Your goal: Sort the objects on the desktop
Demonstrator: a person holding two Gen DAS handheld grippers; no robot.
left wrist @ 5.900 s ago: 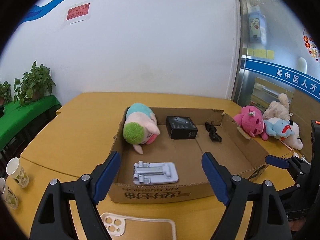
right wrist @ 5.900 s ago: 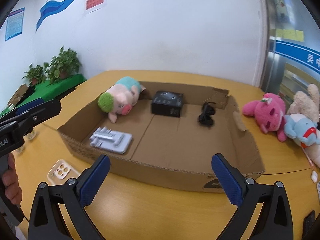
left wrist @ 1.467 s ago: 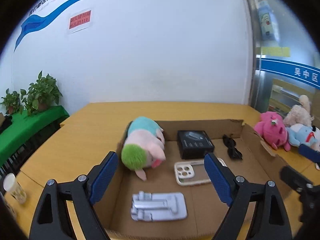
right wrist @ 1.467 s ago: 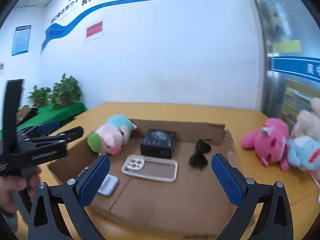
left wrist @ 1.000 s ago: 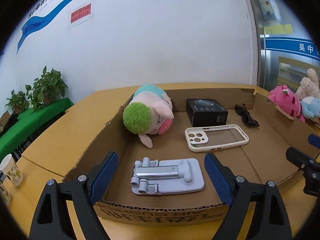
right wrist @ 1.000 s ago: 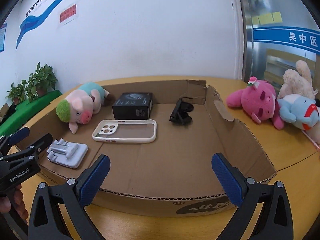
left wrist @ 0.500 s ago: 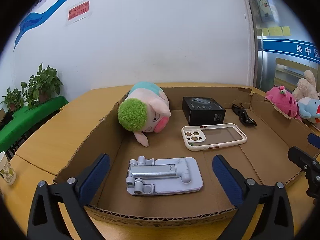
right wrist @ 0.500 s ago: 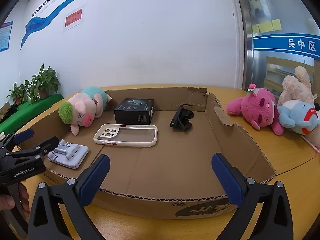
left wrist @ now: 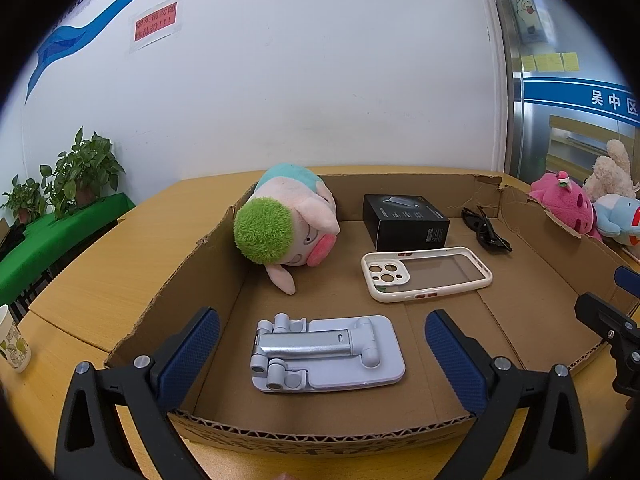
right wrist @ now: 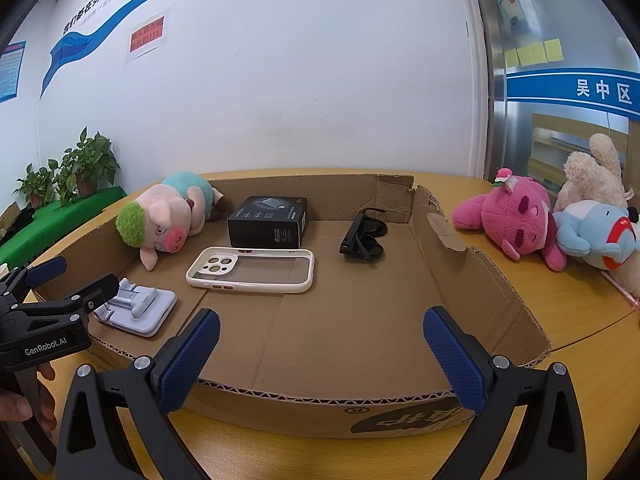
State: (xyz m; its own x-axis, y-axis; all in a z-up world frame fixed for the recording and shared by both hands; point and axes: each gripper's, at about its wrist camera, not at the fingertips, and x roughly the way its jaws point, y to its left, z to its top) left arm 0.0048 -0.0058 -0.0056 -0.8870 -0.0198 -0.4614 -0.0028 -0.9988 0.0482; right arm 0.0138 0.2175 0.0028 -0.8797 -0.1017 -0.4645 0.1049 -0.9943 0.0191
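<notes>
One shallow cardboard box (right wrist: 472,264) sits open on the wooden tabletop (right wrist: 580,312), holding five items. Item one: a plush pig (right wrist: 164,216) with a green tuft and teal back, lying on its side in the far left corner against the box wall. Item two: one black carton (right wrist: 268,222), just right of the pig at the back. Item three: one pair of black sunglasses (right wrist: 364,238), folded, further right near the back wall. Item four: one cream phone case (right wrist: 252,270), lying flat with the camera cut-out to the left, directly in front of the black carton. Item five: one pale grey folding phone stand (left wrist: 324,354), collapsed flat in the near left corner. Outside the box, on the tabletop to the right, three plush toys in a heap: one pink (right wrist: 512,220), one beige (right wrist: 592,176), one light blue (right wrist: 596,236). One paper cup (left wrist: 12,344) stands at the tabletop's left edge. Two potted plants (right wrist: 68,172) stand on a green-covered side table (right wrist: 60,216) by the wall. Left tongs (left wrist: 322,344): jaws have just been opening and now stand wide, nothing between them, poised over the box's near edge above the phone stand. Right tongs (right wrist: 320,346): jaws spread wide, nothing gripped, poised at the near edge further right. One hand (right wrist: 24,404) is visible on the left tongs' handle.
</notes>
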